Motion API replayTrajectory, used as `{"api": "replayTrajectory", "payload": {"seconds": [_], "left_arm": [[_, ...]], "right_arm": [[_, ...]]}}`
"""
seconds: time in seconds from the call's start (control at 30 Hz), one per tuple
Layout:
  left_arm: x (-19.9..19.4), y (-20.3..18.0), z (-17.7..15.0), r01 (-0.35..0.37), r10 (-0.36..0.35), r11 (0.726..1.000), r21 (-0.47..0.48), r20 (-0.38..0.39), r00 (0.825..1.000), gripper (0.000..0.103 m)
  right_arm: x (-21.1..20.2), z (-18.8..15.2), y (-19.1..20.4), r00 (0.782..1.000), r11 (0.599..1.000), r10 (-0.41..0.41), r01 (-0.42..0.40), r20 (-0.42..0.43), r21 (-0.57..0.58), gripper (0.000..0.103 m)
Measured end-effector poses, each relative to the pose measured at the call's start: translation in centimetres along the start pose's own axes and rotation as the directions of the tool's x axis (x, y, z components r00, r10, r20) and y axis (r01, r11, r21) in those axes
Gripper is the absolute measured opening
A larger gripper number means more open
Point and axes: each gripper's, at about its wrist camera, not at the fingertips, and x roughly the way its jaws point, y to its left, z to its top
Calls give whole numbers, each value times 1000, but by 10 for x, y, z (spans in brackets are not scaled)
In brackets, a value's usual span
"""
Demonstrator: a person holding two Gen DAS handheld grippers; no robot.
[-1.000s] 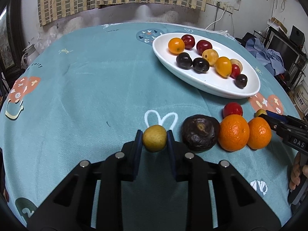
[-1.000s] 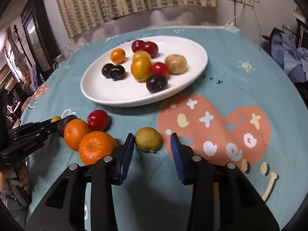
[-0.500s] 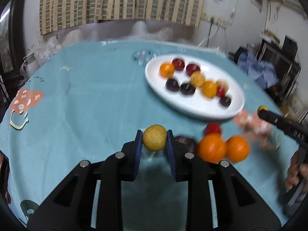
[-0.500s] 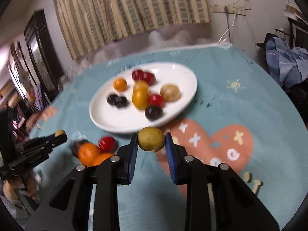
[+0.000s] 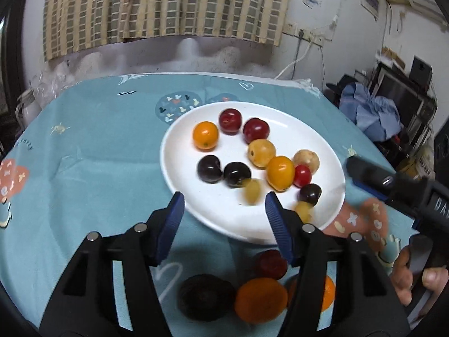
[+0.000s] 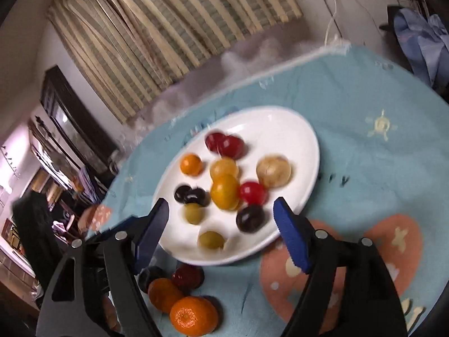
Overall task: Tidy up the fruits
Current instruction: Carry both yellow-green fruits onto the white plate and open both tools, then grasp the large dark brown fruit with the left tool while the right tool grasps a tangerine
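Note:
My left gripper (image 5: 223, 207) hovers over the near rim of the white plate (image 5: 168, 168), its jaws opening with nothing pressed between them. A blurred yellow-green fruit (image 5: 252, 191) drops onto the plate just ahead of it. My right gripper (image 6: 221, 213) is over the plate (image 6: 308, 146) from the other side, jaws also opening and free of fruit. Below it lie two yellow-green fruits, one (image 6: 193, 213) beside the dark plums and one (image 6: 212, 240) near the front rim. Several plums, tomatoes and small oranges fill the plate.
On the teal cloth in front of the plate lie two oranges (image 5: 261, 299) (image 6: 193, 316), a dark wrinkled fruit (image 5: 204, 297) and a red plum (image 5: 270, 262). A hand (image 5: 415, 278) holds the right gripper (image 5: 362, 174). Clothes (image 5: 373, 112) are piled beyond the table's right edge.
Both grippers rose from the cloth, each shut on a yellow-green fruit, and moved over the plate. Both have opened, and the two fruits are now in the plate.

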Motion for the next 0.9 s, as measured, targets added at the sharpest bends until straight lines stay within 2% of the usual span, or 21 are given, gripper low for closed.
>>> {"api": "replayTrajectory", "payload": {"seconds": [0.07,0.13,0.2,0.27,0.37,0.5,0.57,0.67,0.9], "left_arm": [[-12,11,1,9,-9,999,-38,17,1000,62],[-24,21,-2,-12,13,999,-49,30,999,62],[-36,29,-12,-51,52,997,-50,32,998,66],[-44,38,-28,-79,81,995,-59,23,996,67],[-45,51,-55,-121,119,989,-83,-29,992,69],[-48,58,-61,-73,71,990,-125,-21,997,69],[-49,52,-61,-58,57,994,-94,-13,998,69],[-43,36,-65,-63,63,998,3,-39,997,69],[-28,11,-74,-95,109,984,151,-88,990,73]], "right_arm": [[-13,1,2,1000,1000,14,-14,20,8,77],[-28,-2,6,999,1000,28,-29,22,12,77],[-36,-8,10,999,999,34,-34,18,7,84],[-46,-20,14,999,999,35,-35,19,10,92],[-52,-42,20,999,1000,29,-29,-26,-10,93],[-56,-56,24,999,999,11,-13,-44,-45,93],[-56,-56,25,999,998,-14,11,-43,-64,93],[-52,-55,21,998,998,-28,25,-54,-57,93],[-50,-53,15,997,999,-27,26,-69,-22,93]]}}
